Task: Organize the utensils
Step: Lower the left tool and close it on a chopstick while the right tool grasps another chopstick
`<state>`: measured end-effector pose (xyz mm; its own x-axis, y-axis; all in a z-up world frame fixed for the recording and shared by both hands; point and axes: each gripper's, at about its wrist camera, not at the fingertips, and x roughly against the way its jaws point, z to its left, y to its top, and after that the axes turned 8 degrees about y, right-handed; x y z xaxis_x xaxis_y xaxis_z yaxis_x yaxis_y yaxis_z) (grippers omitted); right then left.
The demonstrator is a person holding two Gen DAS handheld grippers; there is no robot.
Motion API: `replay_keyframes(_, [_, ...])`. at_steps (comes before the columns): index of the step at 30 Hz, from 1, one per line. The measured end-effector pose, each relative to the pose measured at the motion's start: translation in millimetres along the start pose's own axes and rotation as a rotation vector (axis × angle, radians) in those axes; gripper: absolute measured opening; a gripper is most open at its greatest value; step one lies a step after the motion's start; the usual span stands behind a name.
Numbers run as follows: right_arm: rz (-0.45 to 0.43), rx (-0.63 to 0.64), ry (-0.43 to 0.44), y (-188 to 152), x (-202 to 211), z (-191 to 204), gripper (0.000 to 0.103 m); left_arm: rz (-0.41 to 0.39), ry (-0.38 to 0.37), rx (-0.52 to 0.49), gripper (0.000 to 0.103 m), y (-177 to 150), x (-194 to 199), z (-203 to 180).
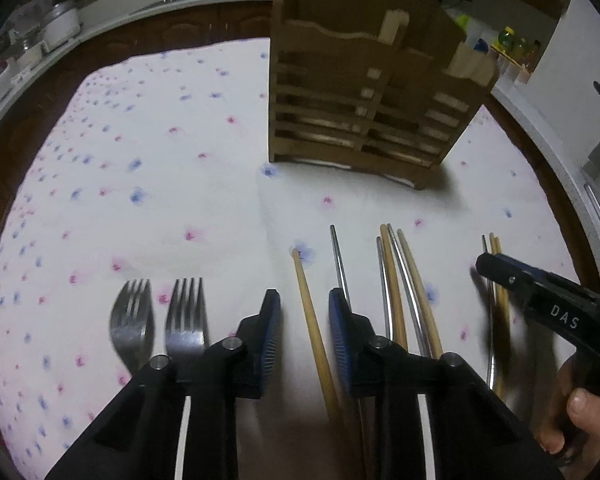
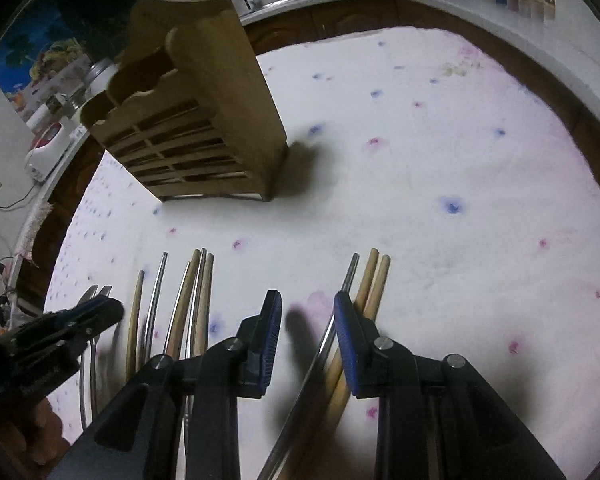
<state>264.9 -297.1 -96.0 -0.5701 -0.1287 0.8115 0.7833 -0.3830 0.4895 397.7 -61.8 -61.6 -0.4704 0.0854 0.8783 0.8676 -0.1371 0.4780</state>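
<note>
White cloth (image 1: 172, 184) with small pink and blue flowers covers the table; all utensils lie on it along the near edge. From my left wrist view, the left gripper (image 1: 304, 316) points steeply down with its blue-padded jaws partly open, a clear gap between them. A single wooden chopstick (image 1: 310, 320) lies in that gap, running near to far; I see no pad pressing on it, so I log it as not gripped. Two metal forks (image 1: 160, 320) lie side by side just left of the gripper, tines pointing far. Right of it, a mixed bundle of wooden and metal chopsticks (image 1: 396, 280) lies fanned slightly. Further right, the right gripper (image 1: 488, 268) enters over a smaller group of sticks (image 1: 496, 276), with a thumb and fingers of the person's hand (image 1: 580, 412) at the near right corner. From my right wrist view, the right gripper (image 2: 308, 320) also stands partly open; two wooden chopsticks and one metal one (image 2: 374, 280) lie beside and under its right pad (image 2: 346, 336), and I cannot tell whether that pad touches them. Nothing is clamped. The wooden slatted utensil holder (image 1: 356, 112) stands upright on the far part of the cloth, well apart from both grippers, with pale sticks showing in its upper compartments.
</note>
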Motion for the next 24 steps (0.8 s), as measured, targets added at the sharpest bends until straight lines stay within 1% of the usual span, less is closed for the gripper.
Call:
replay_keyframes(1, [0.006, 0.001, -0.017, 1.6, -1.6, -0.7, 0.028, 0.007, -0.003, 0.000, 0.022, 0.5, -3.1, 0.7])
replay_keyframes(3, [0.028, -0.012, -0.005, 3.9, -6.5, -4.1, 0.027, 0.022, -0.001, -0.006, 0.020, 3.0, -12.8, 0.3])
replay_keyframes(6, [0.039, 0.019, -0.030, 7.6, -10.4, 0.1, 0.027, 0.053, -0.007, -0.011, 0.016, 4.0, -23.9, -1.1])
replay_keyframes(11, [0.045, 0.079, -0.081, 8.7, -17.1, 10.8, 0.028, 0.046, 0.038, -0.063, 0.009, 6.6, -31.7, -13.1])
replay_keyframes(12, [0.043, 0.093, -0.094, 8.3, -18.0, 13.1, 0.026, 0.044, 0.047, -0.075, 0.008, 6.7, -33.0, -15.9])
replay_keyframes(14, [0.036, 0.105, -0.113, 8.2, -18.9, 13.5, 0.010, 0.042, 0.055, -0.087, 0.007, 6.4, -35.5, -20.4])
replay_keyframes(17, [0.022, 0.054, -0.052, 10.0, -15.8, 4.5, 0.007, 0.044, -0.022, -0.063, 0.005, 4.6, -35.2, -19.4])
replay_keyframes(19, [0.012, 0.022, 0.013, 9.0, -9.7, 1.2, 0.006, 0.019, -0.046, -0.055, 0.004, 3.2, -28.8, -17.1])
replay_keyframes(24, [-0.021, 0.017, 0.101, 6.2, 12.5, 9.7, 0.005, -0.016, -0.114, -0.013, 0.004, 1.5, -1.9, -0.5])
